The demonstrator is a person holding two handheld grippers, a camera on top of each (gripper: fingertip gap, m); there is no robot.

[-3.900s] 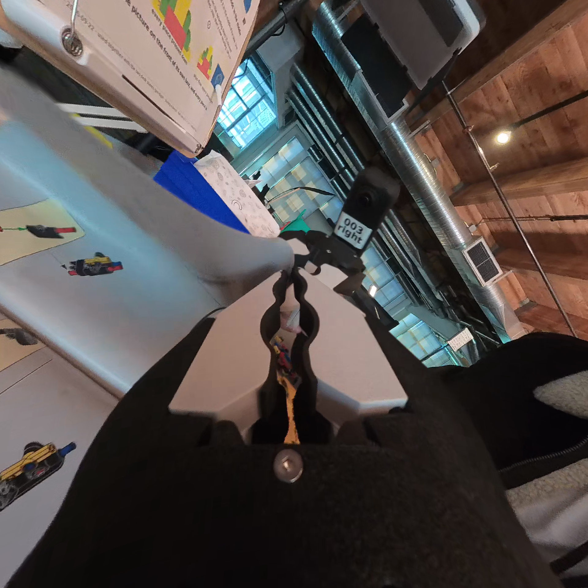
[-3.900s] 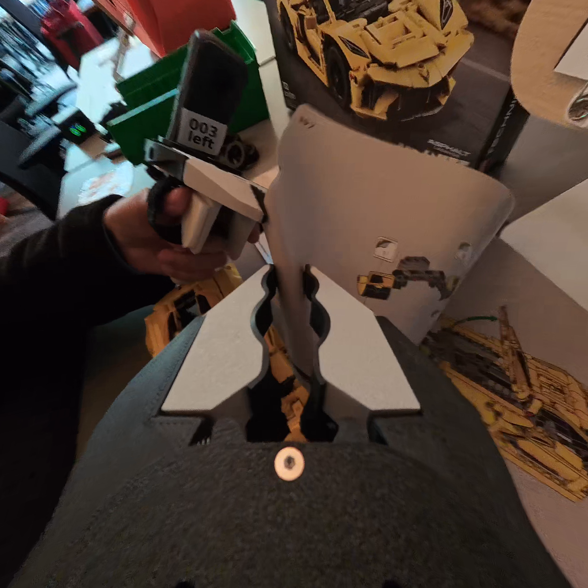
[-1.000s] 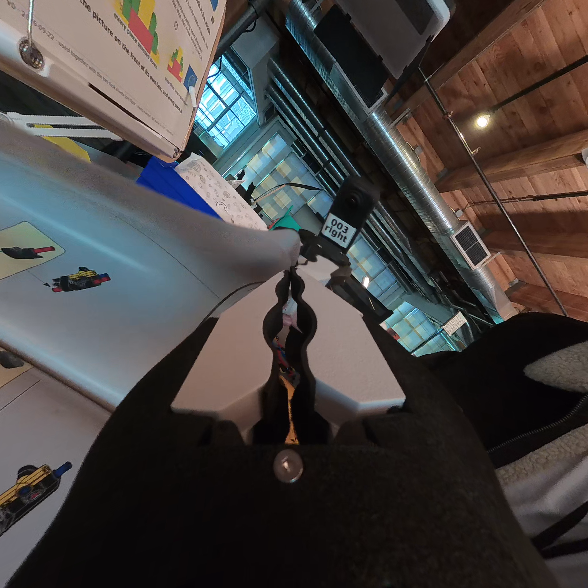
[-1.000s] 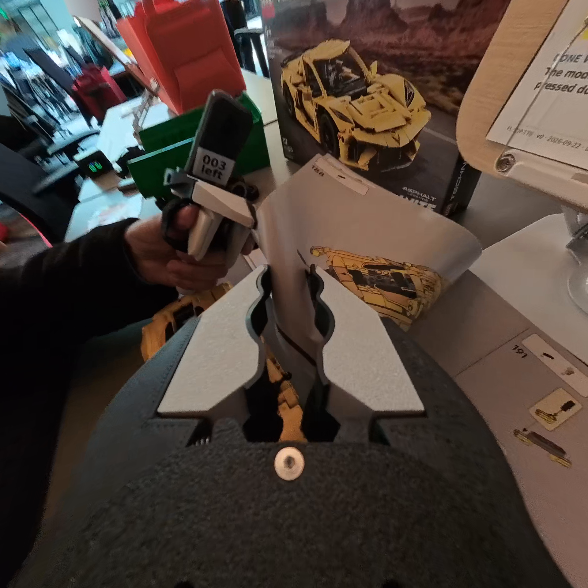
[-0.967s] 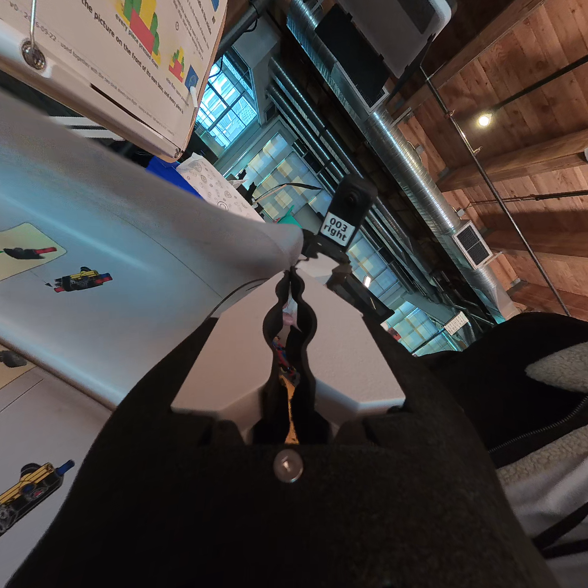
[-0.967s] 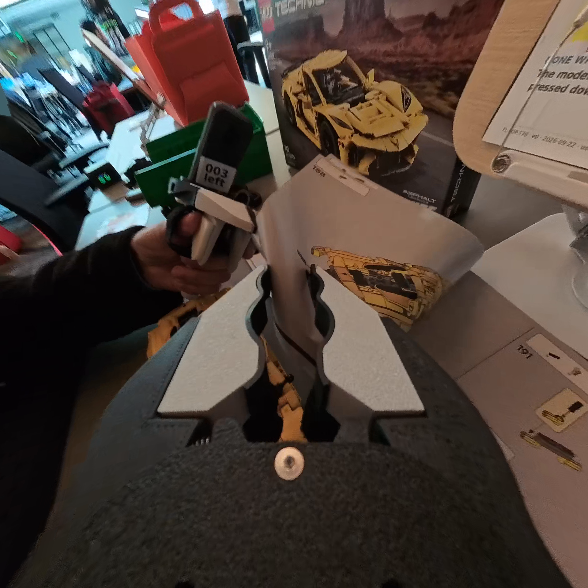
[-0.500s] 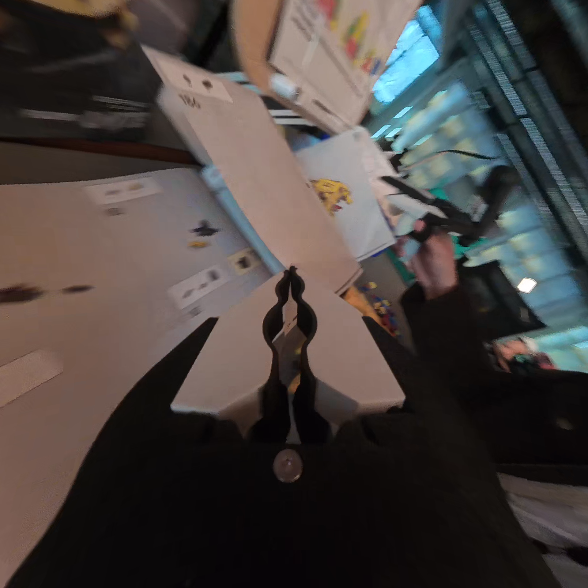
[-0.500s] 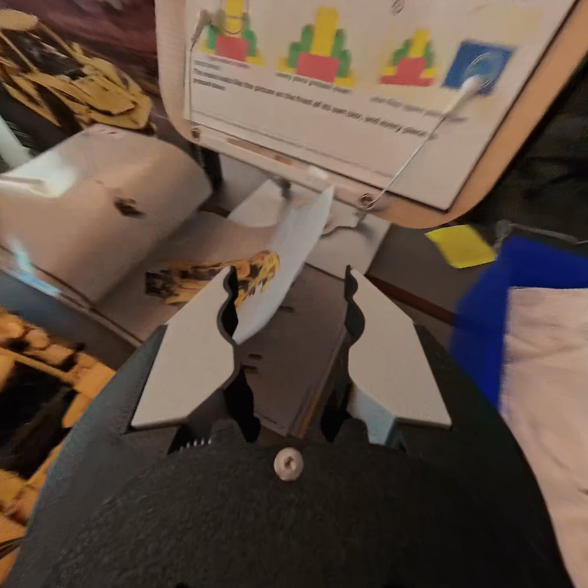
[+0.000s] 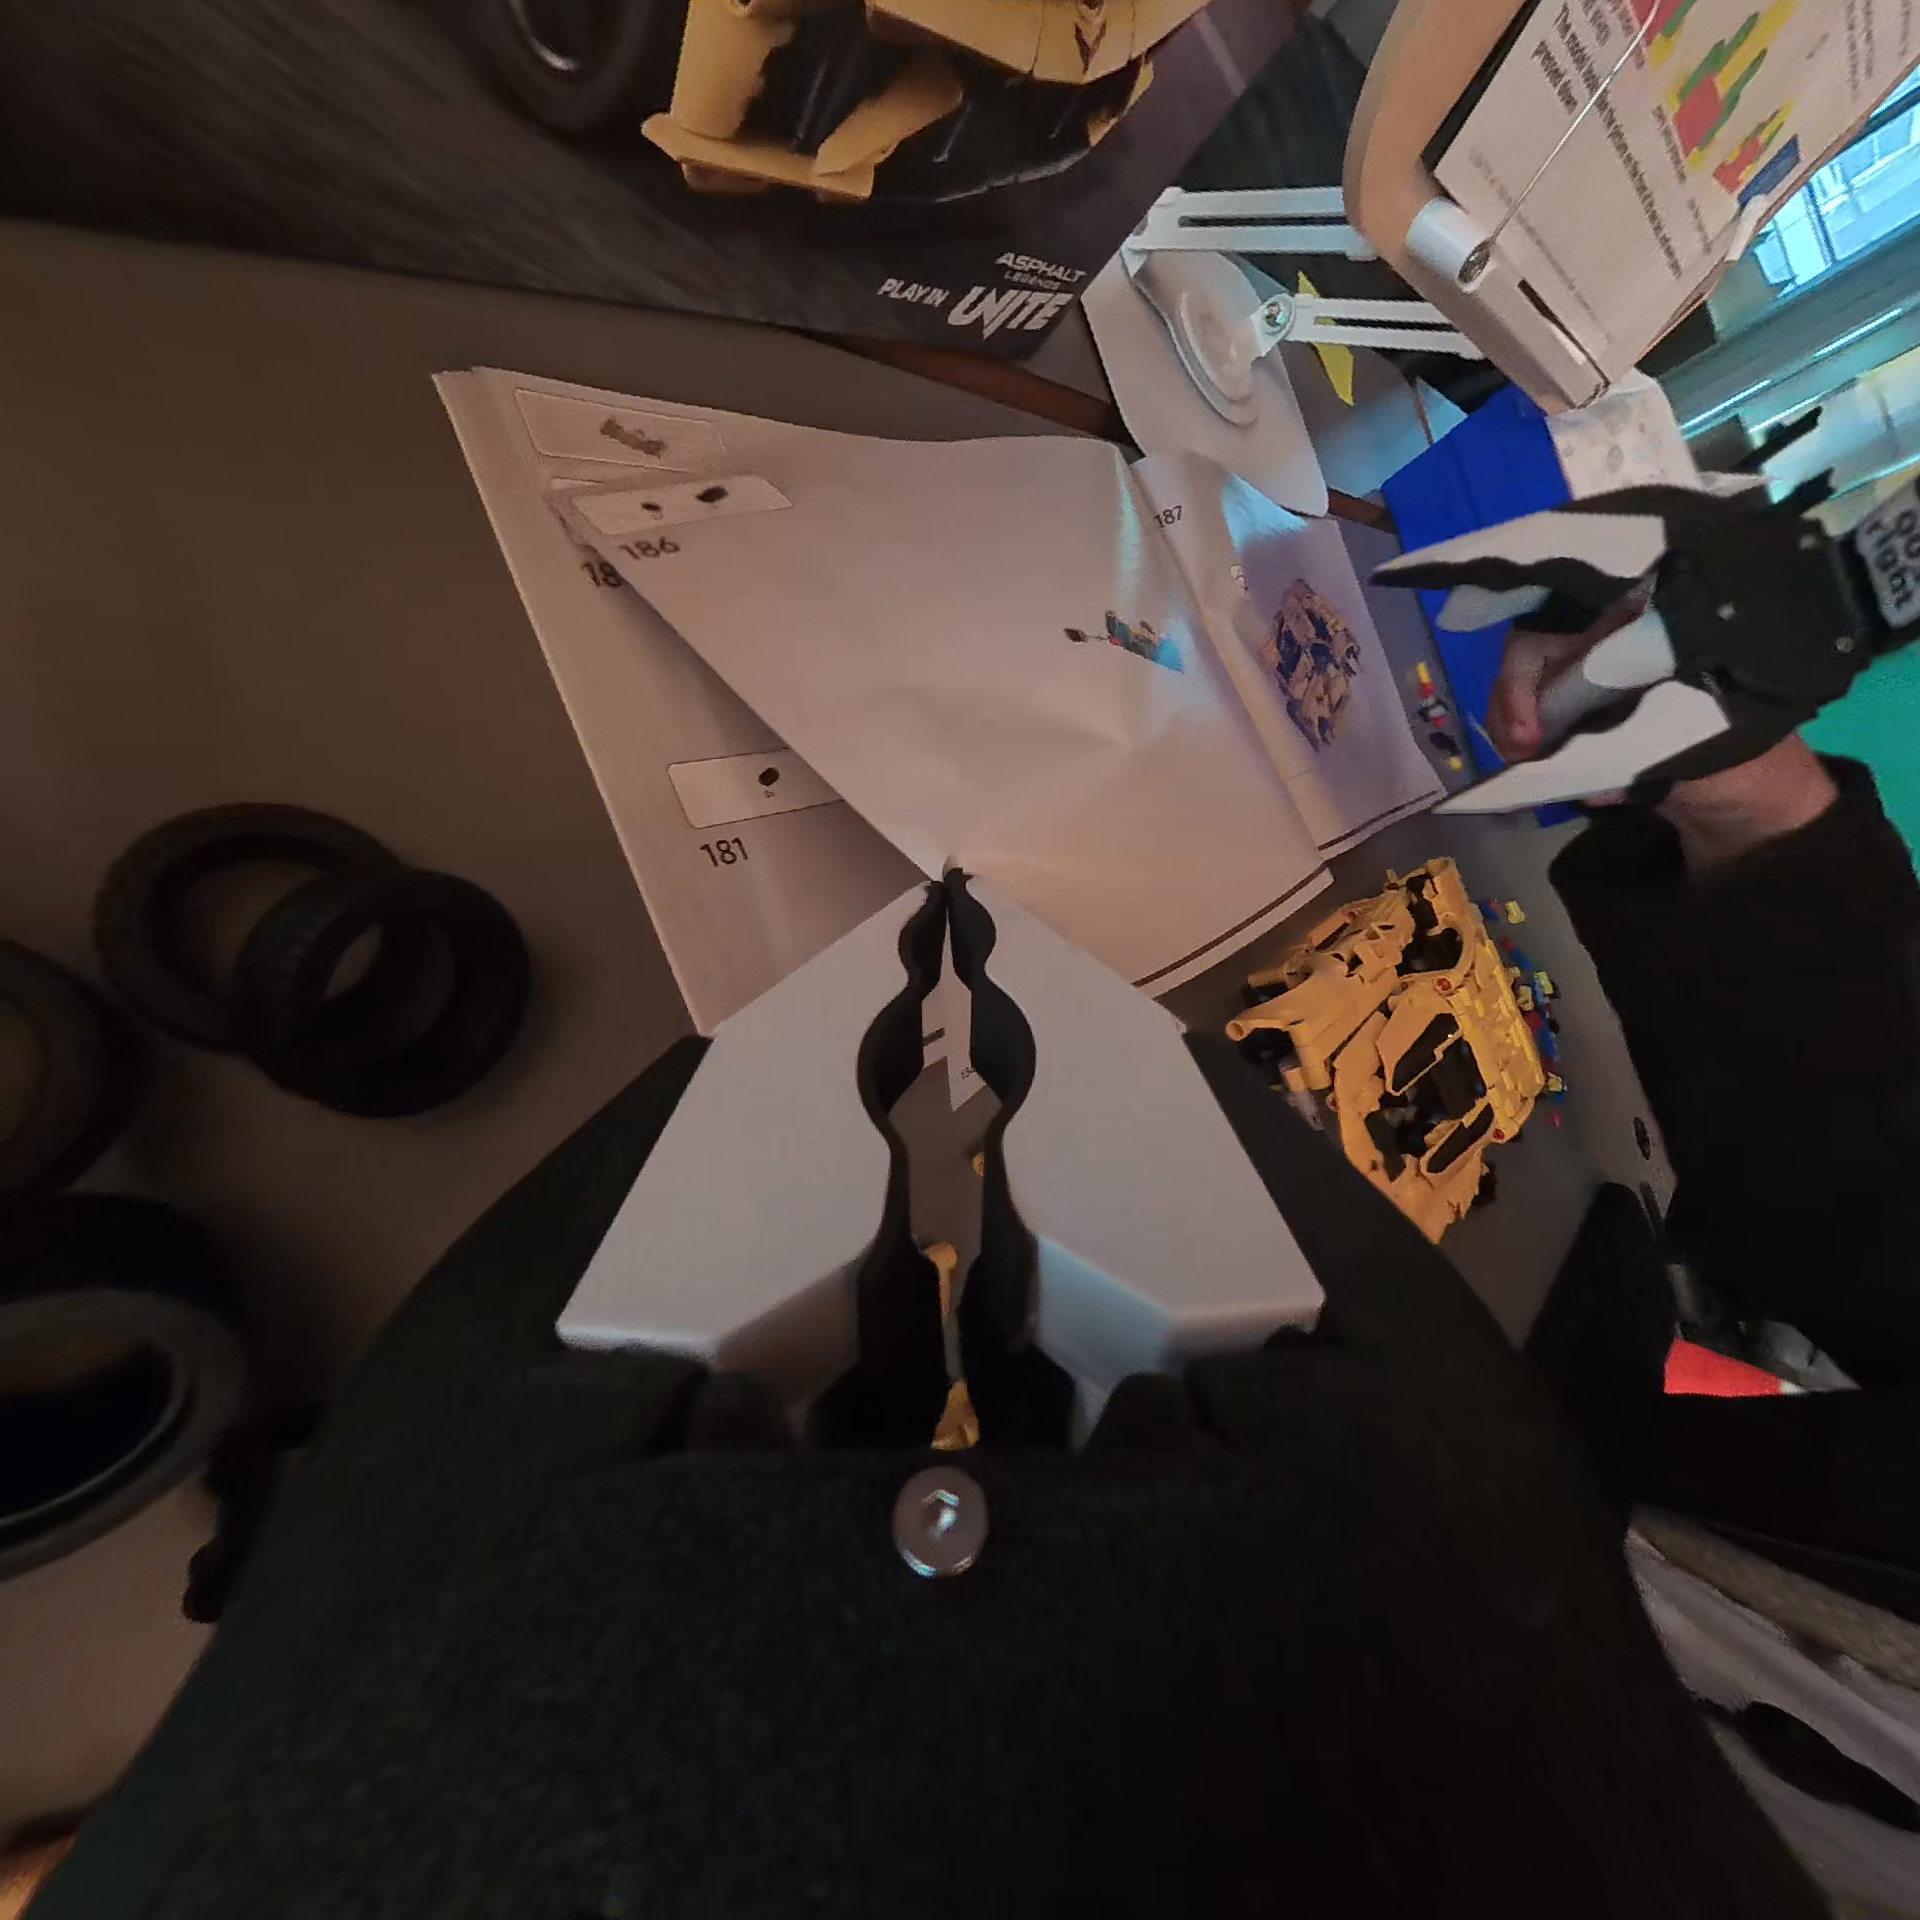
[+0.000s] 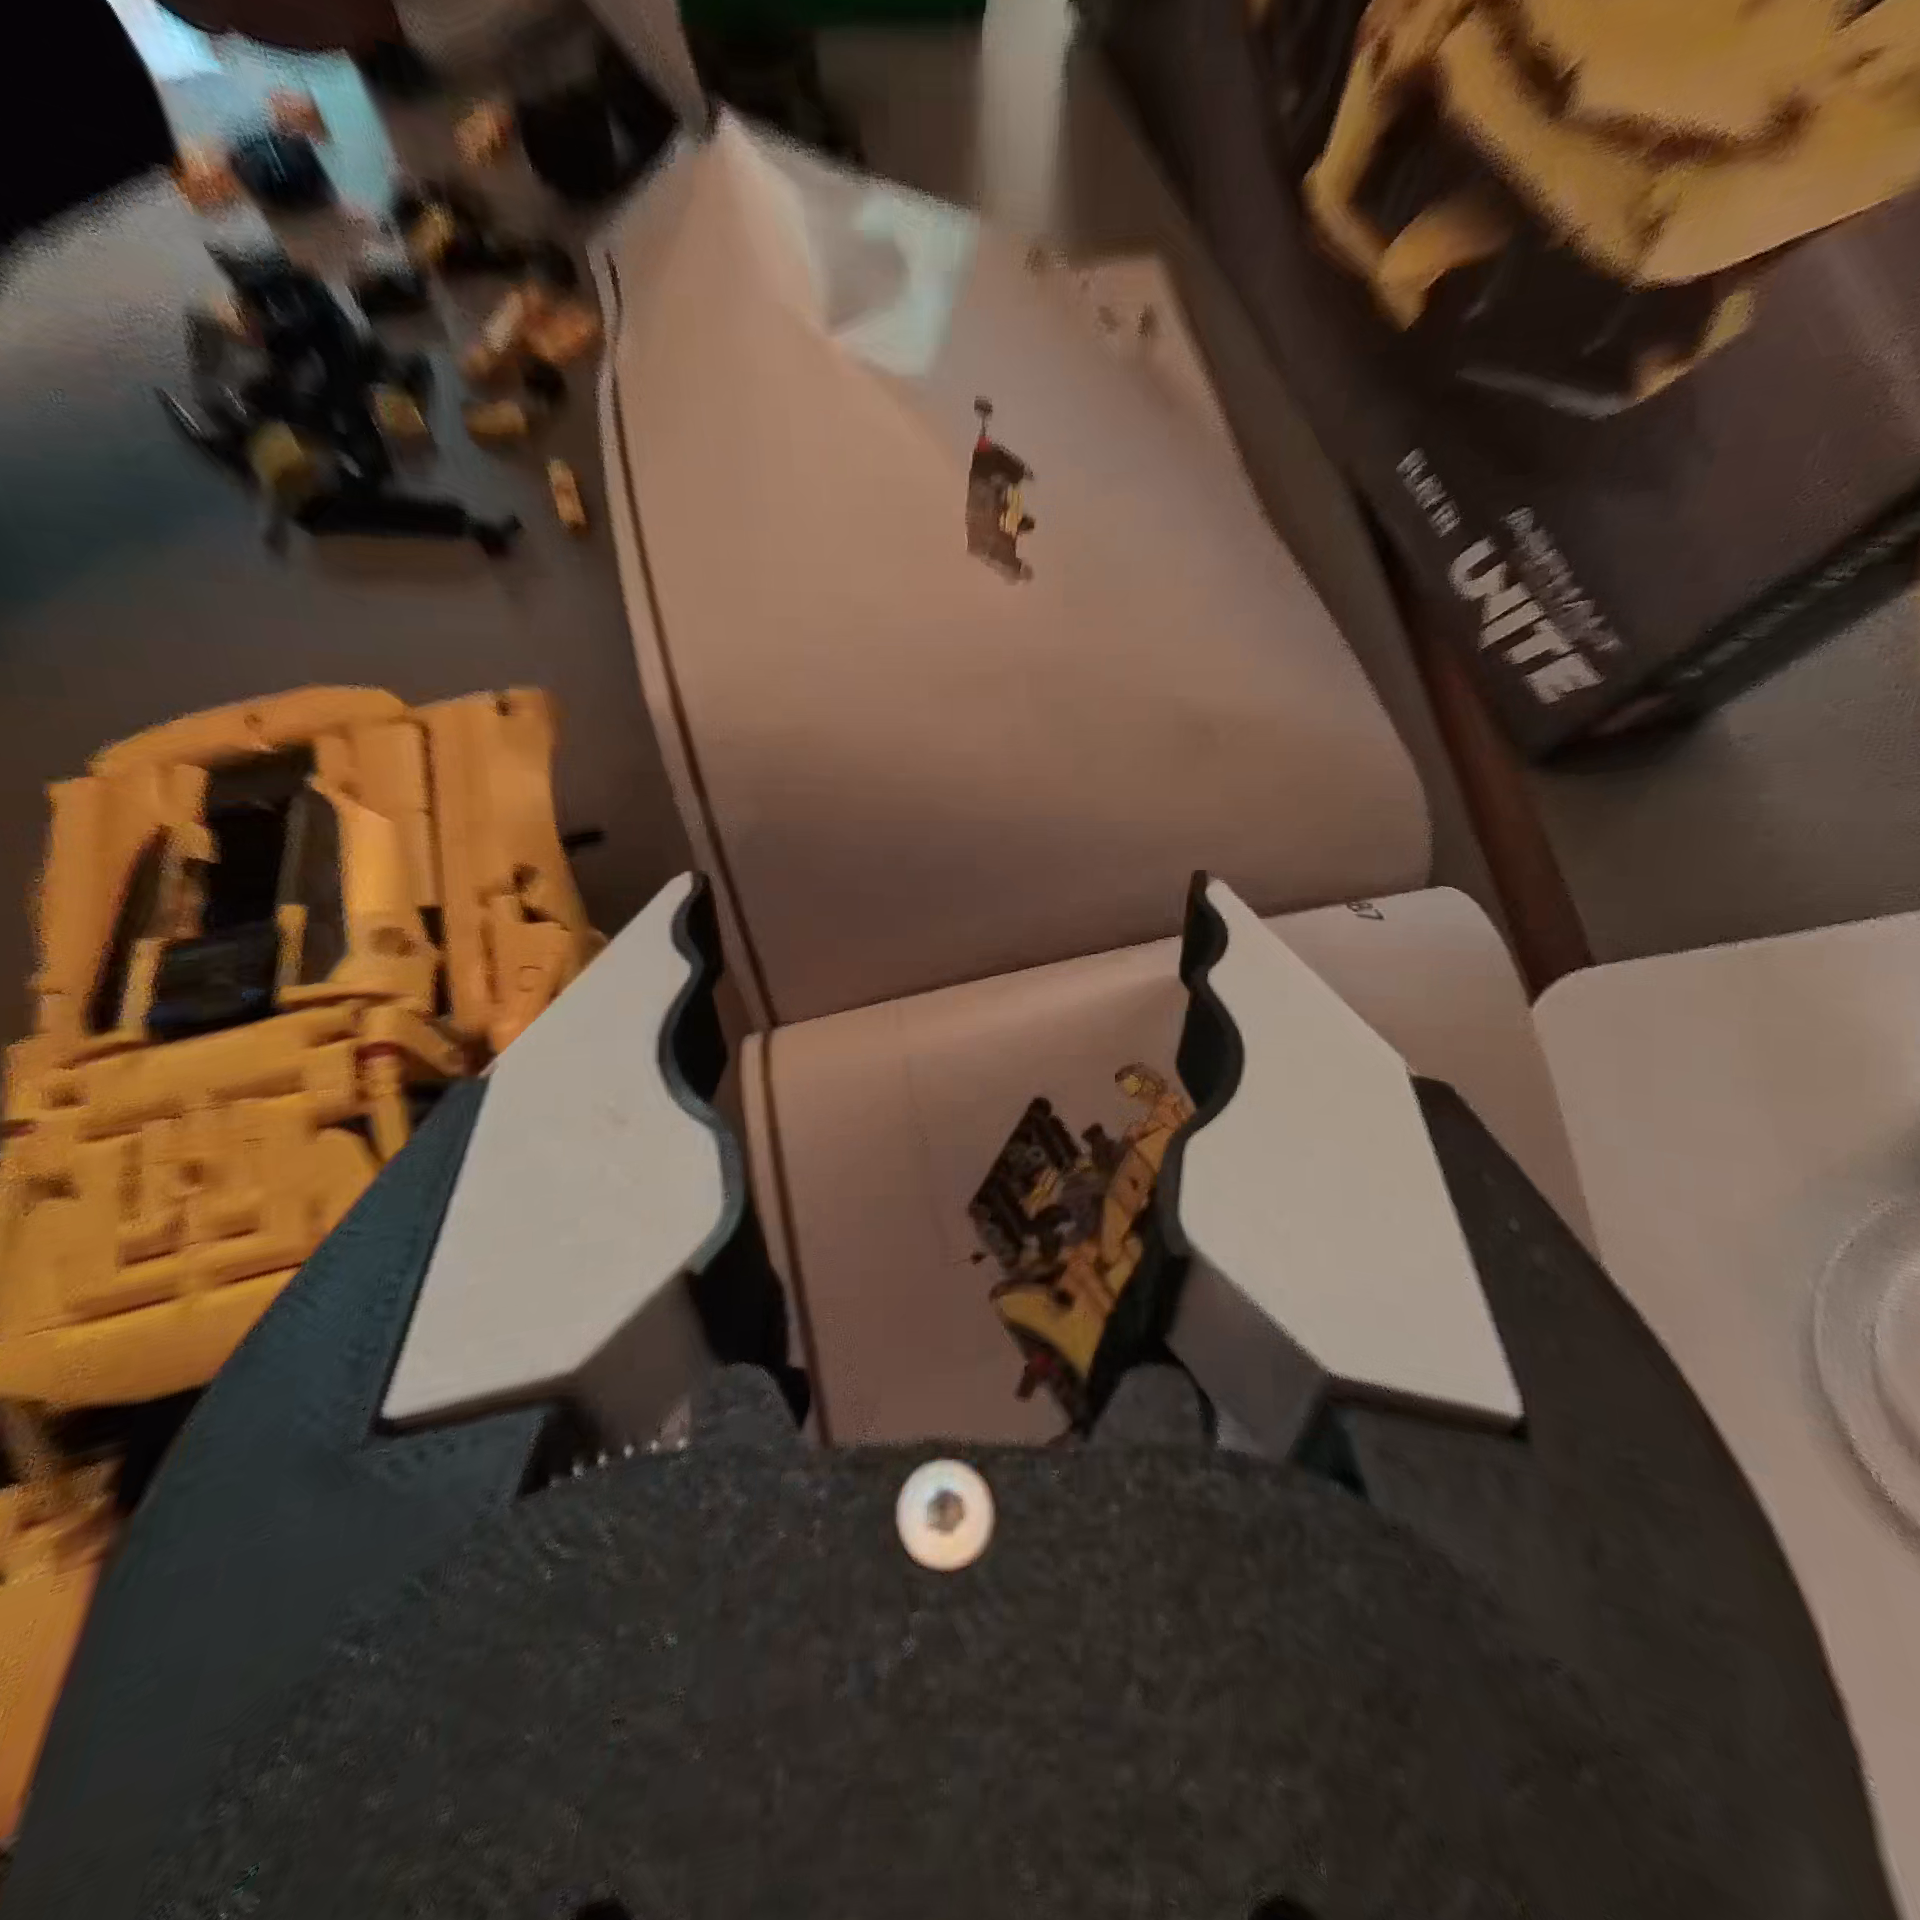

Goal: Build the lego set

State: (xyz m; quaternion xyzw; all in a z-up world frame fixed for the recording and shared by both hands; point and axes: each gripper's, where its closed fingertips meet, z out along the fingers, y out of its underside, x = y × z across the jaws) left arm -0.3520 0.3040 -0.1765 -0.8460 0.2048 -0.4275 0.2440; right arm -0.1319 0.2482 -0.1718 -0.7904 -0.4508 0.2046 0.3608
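Note:
The white instruction booklet (image 9: 935, 644) lies open on the grey table. My left gripper (image 9: 948, 883) is shut on the lower corner of one of its pages, which is folded over to the left. The part-built yellow lego car (image 9: 1392, 1049) stands right of the booklet, with small loose pieces beside it. My right gripper (image 9: 1413, 686) hangs open and empty over the booklet's right edge. In the blurred right wrist view, the right gripper (image 10: 940, 914) is open above the booklet (image 10: 987, 727), with the car (image 10: 260, 935) to its left.
Black tyres (image 9: 312, 956) lie left of the booklet. The dark set box (image 9: 623, 156) stands behind it and also shows in the right wrist view (image 10: 1610, 416). A sign stand (image 9: 1216, 343) and a blue bin (image 9: 1475, 499) are at the right. Loose pieces (image 10: 364, 395) lie beyond the car. My right fingertips sit around 25 cm from my left ones.
Both grippers held the raised page. The right gripper has let go, opened and drawn off to the right. The left gripper has brought the page down towards the table, still shut on it.

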